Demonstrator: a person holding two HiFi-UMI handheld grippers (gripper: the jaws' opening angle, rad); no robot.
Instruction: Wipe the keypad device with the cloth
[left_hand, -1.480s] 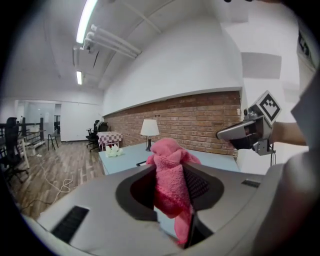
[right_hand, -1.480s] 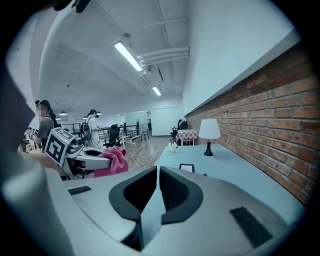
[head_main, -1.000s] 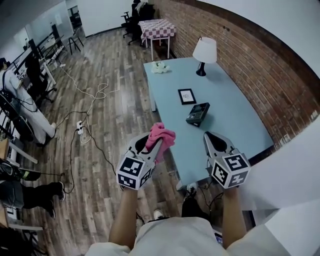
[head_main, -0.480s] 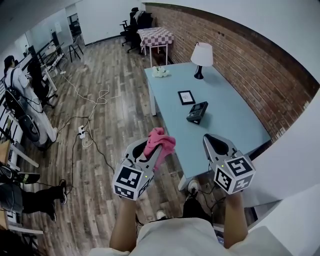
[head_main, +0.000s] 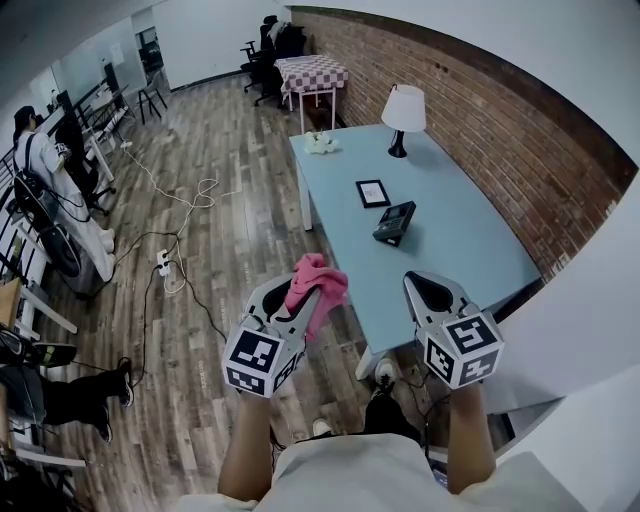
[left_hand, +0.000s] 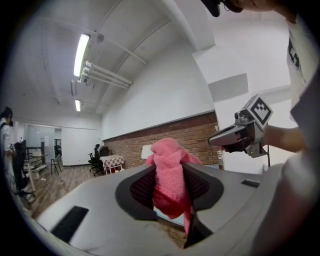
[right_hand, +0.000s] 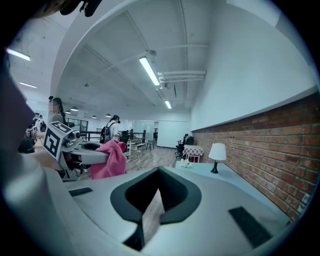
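While the keypad device lies flat near the middle of the pale blue table, well apart from both my grippers, the pink cloth is in the air, pinched between the jaws of my left gripper. Its bunched top sticks out past the tips and a fold hangs below. I hold that gripper forward over the wooden floor, just left of the table's near end, forearm bare. My right gripper is level beside it, over the near edge of the table, jaws pressed together on nothing. Beyond the keypad device, a small framed picture lies flat, and a white-shaded lamp stands at the far end by the brick wall. Only the head view shows the keypad device; the right gripper view catches people standing far down the room.
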